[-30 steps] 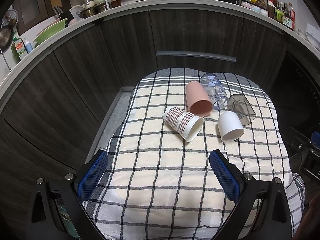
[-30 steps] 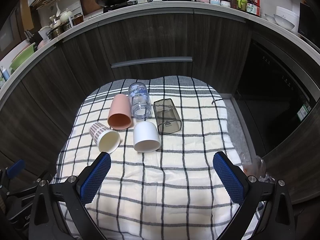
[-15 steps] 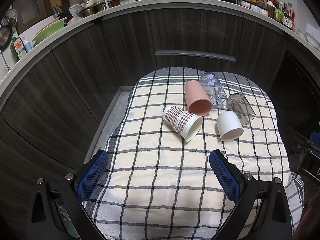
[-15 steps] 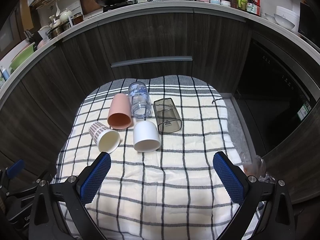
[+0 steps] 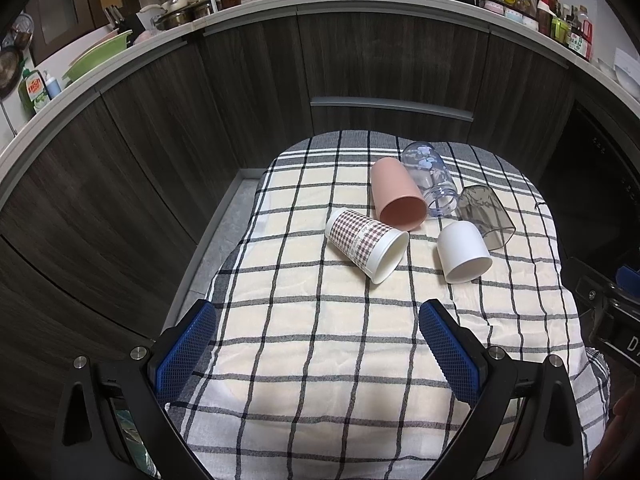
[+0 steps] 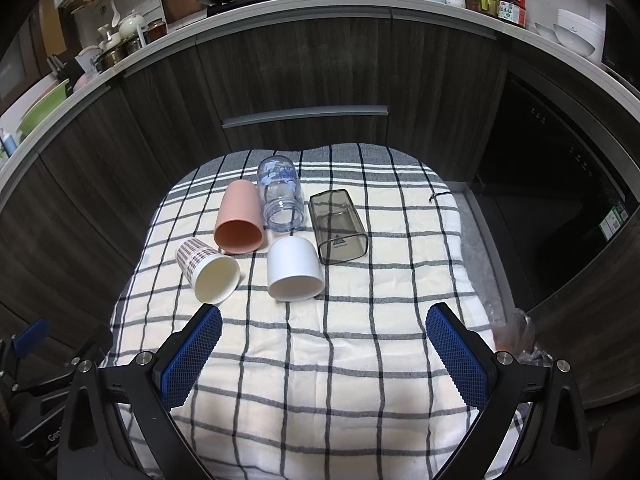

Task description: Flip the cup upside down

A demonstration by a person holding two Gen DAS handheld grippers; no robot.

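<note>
With both the left hand-held gripper (image 5: 316, 344) and the right hand-held gripper (image 6: 322, 348) spread wide and empty, I judged that the cups (image 6: 295, 269) lying on their sides ahead, bunched together on the checked cloth (image 6: 340, 380), could roll or knock neighbours when nudged.

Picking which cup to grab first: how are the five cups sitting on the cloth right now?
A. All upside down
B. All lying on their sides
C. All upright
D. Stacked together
B: the checked cup, pink cup, white cup, clear bottle-like cup and smoky cup all lie sideways.
</note>
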